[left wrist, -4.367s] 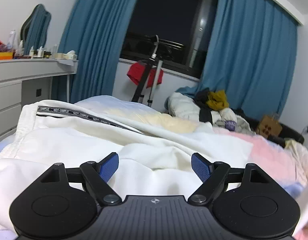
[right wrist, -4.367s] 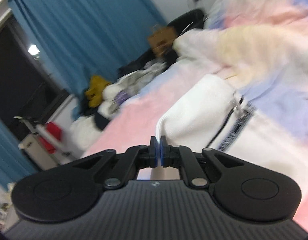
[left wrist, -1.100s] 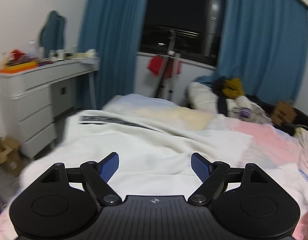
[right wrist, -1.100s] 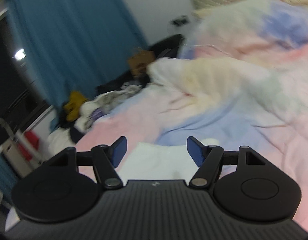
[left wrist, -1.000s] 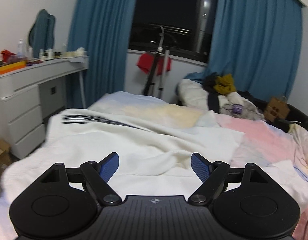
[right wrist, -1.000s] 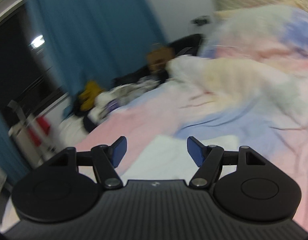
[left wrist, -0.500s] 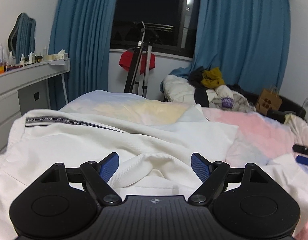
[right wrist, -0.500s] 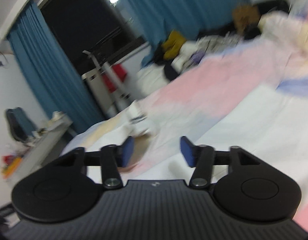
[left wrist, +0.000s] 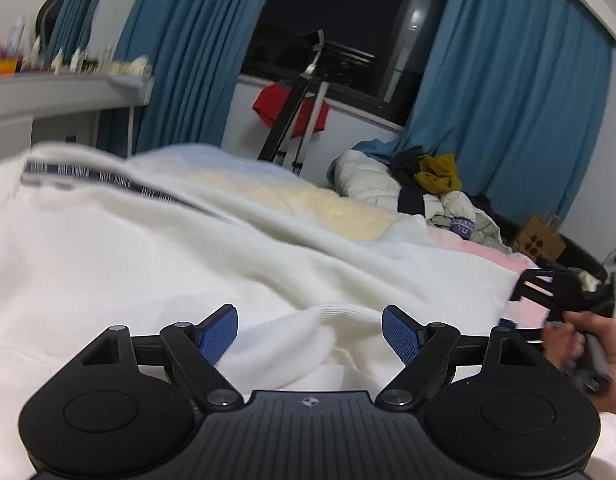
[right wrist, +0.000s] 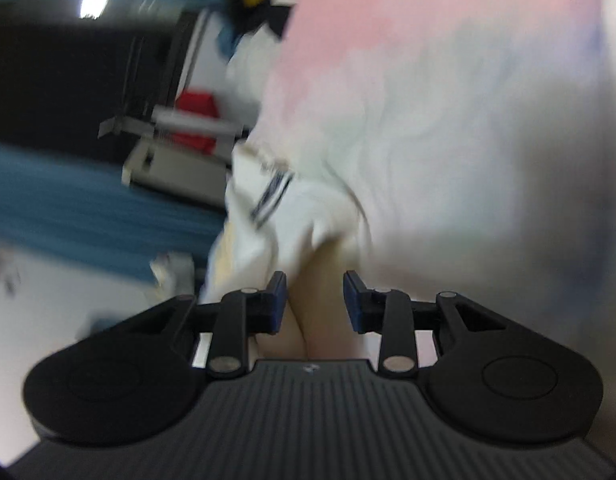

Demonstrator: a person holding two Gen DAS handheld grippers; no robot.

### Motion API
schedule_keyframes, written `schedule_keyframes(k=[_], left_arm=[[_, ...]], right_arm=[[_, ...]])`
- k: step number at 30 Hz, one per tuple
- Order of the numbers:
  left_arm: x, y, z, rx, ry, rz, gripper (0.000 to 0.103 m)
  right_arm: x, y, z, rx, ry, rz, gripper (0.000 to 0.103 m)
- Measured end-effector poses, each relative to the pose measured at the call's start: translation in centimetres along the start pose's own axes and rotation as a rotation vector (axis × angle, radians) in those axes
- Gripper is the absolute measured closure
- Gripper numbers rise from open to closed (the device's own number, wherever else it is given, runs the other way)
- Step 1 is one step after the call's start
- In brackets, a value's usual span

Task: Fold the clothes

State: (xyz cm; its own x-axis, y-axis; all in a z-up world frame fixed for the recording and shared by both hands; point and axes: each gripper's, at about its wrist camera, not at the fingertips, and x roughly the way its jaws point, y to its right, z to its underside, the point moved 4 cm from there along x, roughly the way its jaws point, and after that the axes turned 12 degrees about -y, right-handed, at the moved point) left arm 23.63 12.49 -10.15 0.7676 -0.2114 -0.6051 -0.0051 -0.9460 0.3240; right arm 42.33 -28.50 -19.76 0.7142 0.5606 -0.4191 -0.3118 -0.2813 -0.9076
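White garment (left wrist: 156, 248) lies spread over the bed (left wrist: 347, 216), a black-printed band (left wrist: 96, 178) along its far edge, a raised ribbed fold just ahead of the left gripper (left wrist: 309, 330). Left jaws stand wide apart, nothing between the pads but cloth lying below them — no grip yet. Right gripper (right wrist: 315, 300) is rolled hard over (its view is badly smeared); its jaws have just been closing and now stand half-narrowed, pale cloth showing in the gap, but the pads do not look pressed on it. In the left view the right hand (left wrist: 587, 344) sits at the garment's right edge. Judgement: this is the reach for a new hold before the next fold. To do it well, each gripper should go low onto an edge or fold ridge and take both layers, not only the top skin; then lift the two holds evenly so the band edge stays straight. Soft knit will sag and slip from a shallow pinch. Surface: pastel quilt (right wrist: 447, 40) — pink, blue, yellow patches — soft and uneven. Room: blue curtains (left wrist: 507, 100), dark window (left wrist: 347, 20), white dresser (left wrist: 48, 96) at left, clothes heap (left wrist: 427, 184) beyond the bed.
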Motion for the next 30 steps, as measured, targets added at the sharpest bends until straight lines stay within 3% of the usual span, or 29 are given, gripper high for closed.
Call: schedule_keyframes(k=[5, 7, 8, 9, 10, 14, 18, 23, 27, 30], left_arm=[[1.7, -2.4, -0.7, -0.097, 0.000, 0.045, 0.022], [2.1, -3.0, -0.8, -0.111, 0.003, 0.047, 0.022], [2.2, -3.2, -0.8, -0.118, 0.004, 0.050, 0.022], [2.2, -3.4, -0.9, -0.127, 0.004, 0.054, 0.022], [2.1, -3.6, -1.0, -0.132, 0.007, 0.055, 0.022], [1.2, -3.8, -1.3, -0.140, 0.035, 0.056, 0.022], [0.6, -3.9, -1.3, -0.149, 0.042, 0.058, 0.022], [0.1, -3.9, -1.4, -0.150, 0.051, 0.058, 0.022], [-0.1, -4.0, -1.3, -0.149, 0.053, 0.060, 0.022], [0.0, -4.0, -1.1, -0.147, 0.040, 0.055, 0.022]], right_arm=[[4.1, -0.5, -1.6, 0.070, 0.032, -0.067, 0.058], [5.3, -1.4, -2.1, 0.032, 0.037, -0.020, 0.059], [5.5, -2.1, -2.4, -0.007, 0.057, 0.033, 0.068], [5.3, -3.0, -2.6, -0.056, 0.092, 0.081, 0.091], [5.0, -4.2, -2.9, -0.104, 0.115, 0.121, 0.092], [3.6, -10.6, -4.4, -0.300, 0.174, 0.239, 0.094], [1.6, -20.1, -6.0, -0.508, 0.252, 0.336, 0.095], [-6.2, -28.4, -9.1, -0.644, 0.526, 0.418, 0.095], [-13.1, -26.0, -13.1, -0.602, 0.638, 0.579, 0.095], [-16.7, -18.3, -15.1, -0.474, 0.589, 0.655, 0.095]])
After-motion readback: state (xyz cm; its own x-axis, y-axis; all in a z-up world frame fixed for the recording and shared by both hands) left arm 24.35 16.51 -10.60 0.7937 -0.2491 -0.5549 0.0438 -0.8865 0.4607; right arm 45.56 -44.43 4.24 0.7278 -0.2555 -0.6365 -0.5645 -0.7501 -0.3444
